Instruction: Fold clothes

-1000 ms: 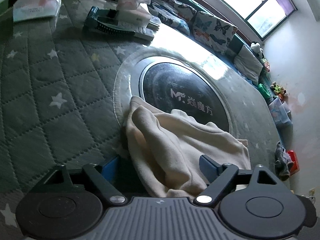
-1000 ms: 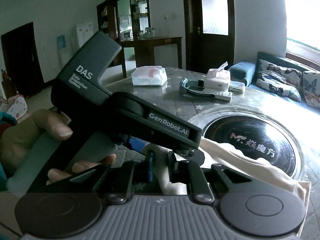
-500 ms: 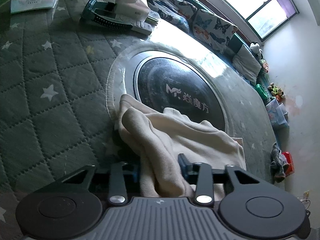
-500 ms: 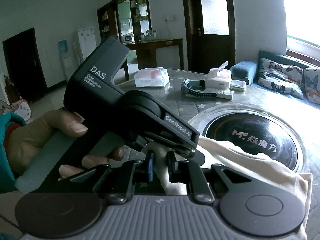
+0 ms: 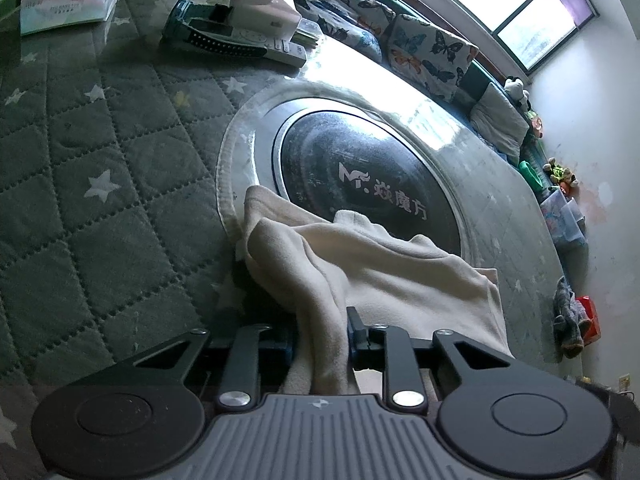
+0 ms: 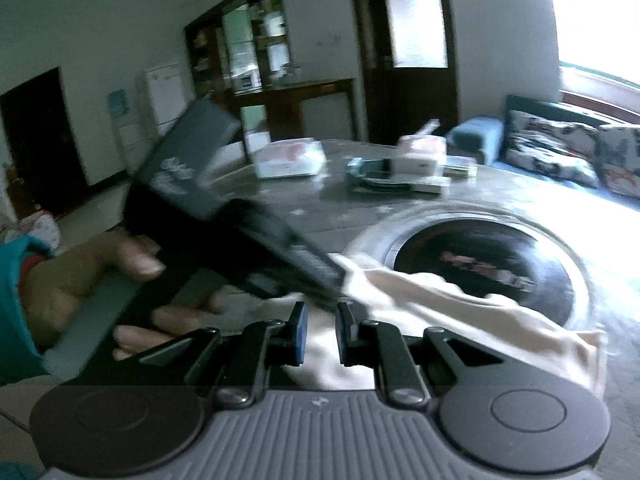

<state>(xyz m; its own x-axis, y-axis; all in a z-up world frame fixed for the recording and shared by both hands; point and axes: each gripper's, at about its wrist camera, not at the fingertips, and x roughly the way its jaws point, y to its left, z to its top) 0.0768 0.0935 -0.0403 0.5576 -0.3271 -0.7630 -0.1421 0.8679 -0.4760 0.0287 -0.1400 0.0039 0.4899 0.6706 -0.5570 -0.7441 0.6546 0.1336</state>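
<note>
Cream garment (image 5: 400,280) lies bunched on the counter (image 5: 100,240), partly over the dark glass disc (image 5: 360,176) set in its middle. We hold a gathered ridge of it in our left gripper (image 5: 320,332), jaws clamped on the cloth, likely so one edge can be carried over to make a fold. Our right gripper (image 6: 319,332) sits just over the near cloth with its jaws slightly apart; blur keeps us from telling whether any fabric lies between them. To the left the quilted star cover is open room; at the far edge stand a tissue box (image 5: 264,4) and remote (image 5: 256,40), well apart from the garment.
</note>
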